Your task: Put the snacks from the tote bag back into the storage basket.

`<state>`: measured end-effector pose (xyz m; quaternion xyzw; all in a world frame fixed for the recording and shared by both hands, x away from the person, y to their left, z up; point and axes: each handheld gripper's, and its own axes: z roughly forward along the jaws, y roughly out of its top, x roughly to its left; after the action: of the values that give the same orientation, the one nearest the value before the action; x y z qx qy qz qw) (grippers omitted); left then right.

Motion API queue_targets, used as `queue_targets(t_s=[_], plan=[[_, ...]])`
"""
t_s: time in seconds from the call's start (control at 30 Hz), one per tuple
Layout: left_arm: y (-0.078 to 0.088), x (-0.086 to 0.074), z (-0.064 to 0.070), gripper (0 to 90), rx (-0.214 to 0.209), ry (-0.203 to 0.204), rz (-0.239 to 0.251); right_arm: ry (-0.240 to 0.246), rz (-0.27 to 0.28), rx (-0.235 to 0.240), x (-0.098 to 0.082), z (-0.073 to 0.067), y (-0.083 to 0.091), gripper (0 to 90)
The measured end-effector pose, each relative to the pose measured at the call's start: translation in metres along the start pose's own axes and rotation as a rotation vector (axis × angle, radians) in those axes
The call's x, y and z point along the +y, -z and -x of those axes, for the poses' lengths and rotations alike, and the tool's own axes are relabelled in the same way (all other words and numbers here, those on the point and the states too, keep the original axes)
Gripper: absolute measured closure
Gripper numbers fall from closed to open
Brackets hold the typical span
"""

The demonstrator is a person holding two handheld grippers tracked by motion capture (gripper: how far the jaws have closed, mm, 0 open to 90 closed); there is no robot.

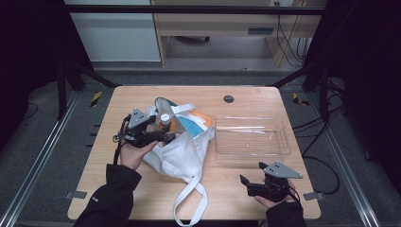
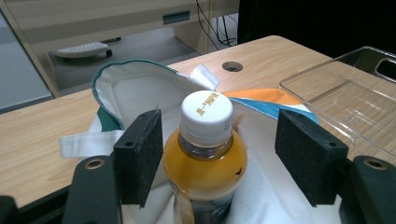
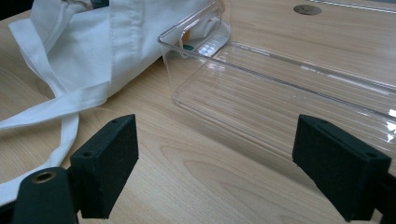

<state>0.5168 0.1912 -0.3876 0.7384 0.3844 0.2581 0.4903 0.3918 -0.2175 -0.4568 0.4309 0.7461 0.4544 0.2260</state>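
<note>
A small bottle [image 2: 205,154] of orange drink with a white cap stands in the mouth of a white cloth bag [image 2: 135,93] with teal lining. In the high view the bottle [image 1: 164,118] and bag [image 1: 182,153] lie left of the table's middle. My left gripper [image 2: 219,154] is open, its jaws either side of the bottle; the left pad [image 2: 140,154] sits right beside it and a gap shows at the right pad. From above, the left gripper [image 1: 166,131] reaches in from the left. My right gripper [image 1: 251,173] rests open near the front right, nothing between its jaws [image 3: 215,163].
A clear plastic tray [image 1: 250,153] lies right of the bag, and its near wall [image 3: 187,51] touches the cloth. The bag's long straps [image 1: 189,203] trail toward the front edge. A cable hole [image 1: 229,99] sits at the back of the wooden table [image 1: 118,184].
</note>
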Motion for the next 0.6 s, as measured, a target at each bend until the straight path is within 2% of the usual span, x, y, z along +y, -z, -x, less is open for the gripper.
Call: queue_targets(t_s=[0.3,0.4,0.6], plan=[[-0.009,-0.002,-0.001,34.0,0.01,-0.007,-0.013,0.008,0.002,0.0,0.001,-0.001,-0.001,14.5],[-0.013,-0.003,-0.001,36.8,0.005,-0.01,-0.016,0.003,0.001,0.002,0.0,0.0,-0.001,14.5],[-0.023,-0.005,0.0,42.7,0.024,-0.021,-0.027,0.0,-0.001,-0.003,0.0,0.0,-0.001,14.5]])
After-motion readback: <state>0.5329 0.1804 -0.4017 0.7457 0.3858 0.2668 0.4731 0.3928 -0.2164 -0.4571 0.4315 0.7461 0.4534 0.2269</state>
